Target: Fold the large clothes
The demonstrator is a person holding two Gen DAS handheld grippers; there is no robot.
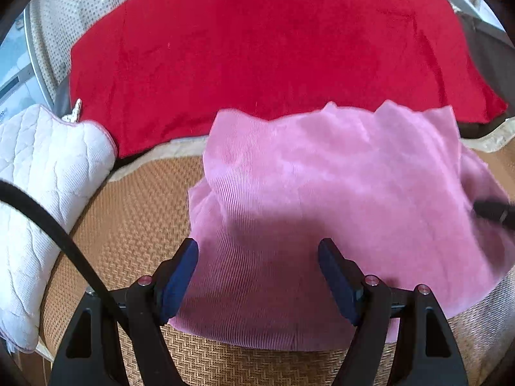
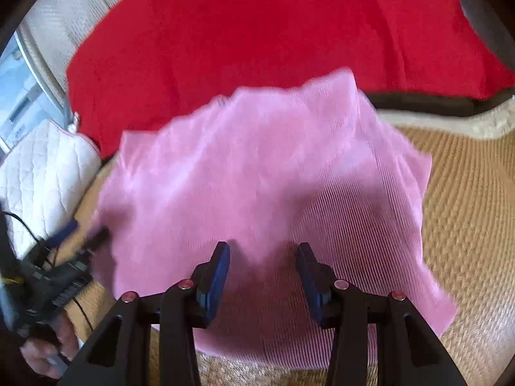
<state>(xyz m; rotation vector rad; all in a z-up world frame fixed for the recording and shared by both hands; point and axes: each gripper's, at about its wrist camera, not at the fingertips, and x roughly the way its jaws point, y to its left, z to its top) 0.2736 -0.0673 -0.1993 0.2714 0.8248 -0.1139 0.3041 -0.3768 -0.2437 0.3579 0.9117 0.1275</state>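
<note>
Closest to us, the left gripper [image 1: 257, 267] hangs over the near edge of the pink top [image 1: 338, 209]. Its two blue pads [image 1: 180, 276] stand far apart and nothing is pinched between them. The cloth lies under them, and I cannot tell if the tips touch it.

Next to it, the right gripper [image 2: 262, 268] is over the same near edge of the pink top [image 2: 257, 177]. Its pads [image 2: 219, 280] are spread too, but not as wide, and they pinch nothing.

From the right camera, the left gripper [image 2: 80, 234] looks blurry at the left edge of the top, with a hand [image 2: 48, 350] on its handle. From the left camera, only a dark tip of the right gripper [image 1: 492, 212] shows at the right edge of the top.

The pink top lies bunched and wrinkled on a tan woven mat [image 1: 128, 225]. Its fine ribs show well up close. Its far edge is blurry and reaches over onto the red blanket [image 1: 257, 48].

To the left, a white quilted pillow [image 1: 42, 193] sits on the mat, well apart from the top. A black cable [image 1: 64, 241] runs in front of it.

Farther back, the red blanket is spread wide and flat. Behind it is a pale dotted fabric [image 1: 64, 16].
</note>
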